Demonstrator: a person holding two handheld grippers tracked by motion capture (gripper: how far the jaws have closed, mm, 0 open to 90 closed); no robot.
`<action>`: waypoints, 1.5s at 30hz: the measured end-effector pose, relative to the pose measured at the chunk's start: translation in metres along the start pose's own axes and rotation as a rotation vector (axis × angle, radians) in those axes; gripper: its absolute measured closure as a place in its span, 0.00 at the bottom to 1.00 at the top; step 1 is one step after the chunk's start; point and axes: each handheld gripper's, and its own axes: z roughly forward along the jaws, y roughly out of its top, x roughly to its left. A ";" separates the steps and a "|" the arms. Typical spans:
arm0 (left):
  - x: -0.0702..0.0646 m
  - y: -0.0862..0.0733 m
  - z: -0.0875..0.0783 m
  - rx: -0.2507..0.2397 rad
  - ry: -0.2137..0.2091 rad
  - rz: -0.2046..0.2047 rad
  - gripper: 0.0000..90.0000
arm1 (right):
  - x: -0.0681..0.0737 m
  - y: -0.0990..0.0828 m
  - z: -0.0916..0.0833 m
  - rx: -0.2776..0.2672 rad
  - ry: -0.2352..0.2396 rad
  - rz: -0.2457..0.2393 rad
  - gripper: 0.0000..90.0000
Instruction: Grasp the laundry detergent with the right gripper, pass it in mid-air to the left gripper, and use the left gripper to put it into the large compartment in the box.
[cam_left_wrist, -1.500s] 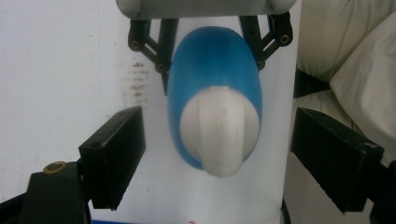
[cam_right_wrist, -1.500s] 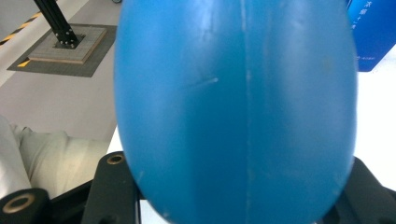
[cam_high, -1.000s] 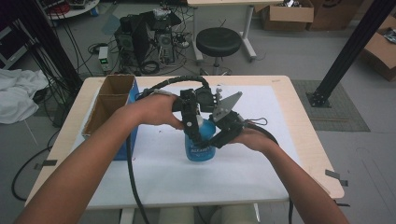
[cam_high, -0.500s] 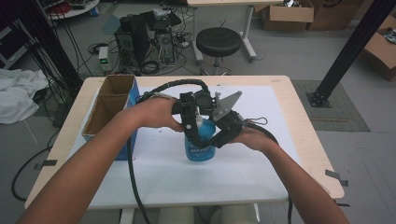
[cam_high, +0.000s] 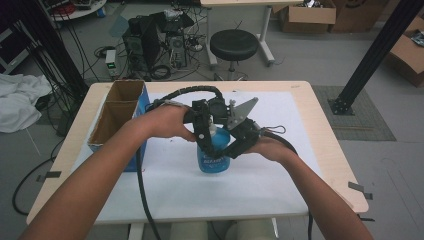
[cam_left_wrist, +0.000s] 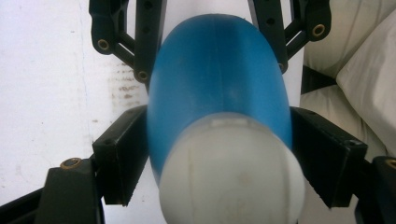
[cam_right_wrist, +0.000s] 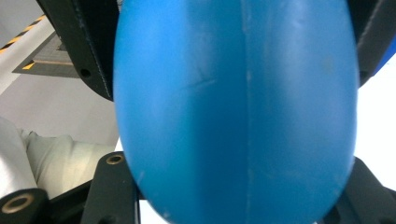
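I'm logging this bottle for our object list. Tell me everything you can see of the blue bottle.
The blue bottle looks like smooth plastic with a mould seam, a white cap and a printed label too blurred to read. It stands upright on the white table cover, near the middle. The left gripper clamps it by the neck, just below the cap; the right gripper squeezes the body lower down.

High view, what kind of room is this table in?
Probably a lab or workshop: computer towers with tangled cables on the floor, cardboard boxes along the wall, and a black metal frame post.
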 end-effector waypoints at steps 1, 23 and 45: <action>0.000 0.000 0.000 -0.002 0.000 -0.001 0.28 | 0.000 0.000 0.000 0.001 -0.001 0.001 0.50; -0.001 -0.001 -0.001 -0.009 0.005 0.002 0.36 | 0.000 -0.001 0.002 0.003 0.000 0.004 0.50; -0.003 0.000 -0.002 -0.023 0.018 0.023 0.42 | 0.001 -0.001 0.001 -0.011 0.000 -0.010 0.50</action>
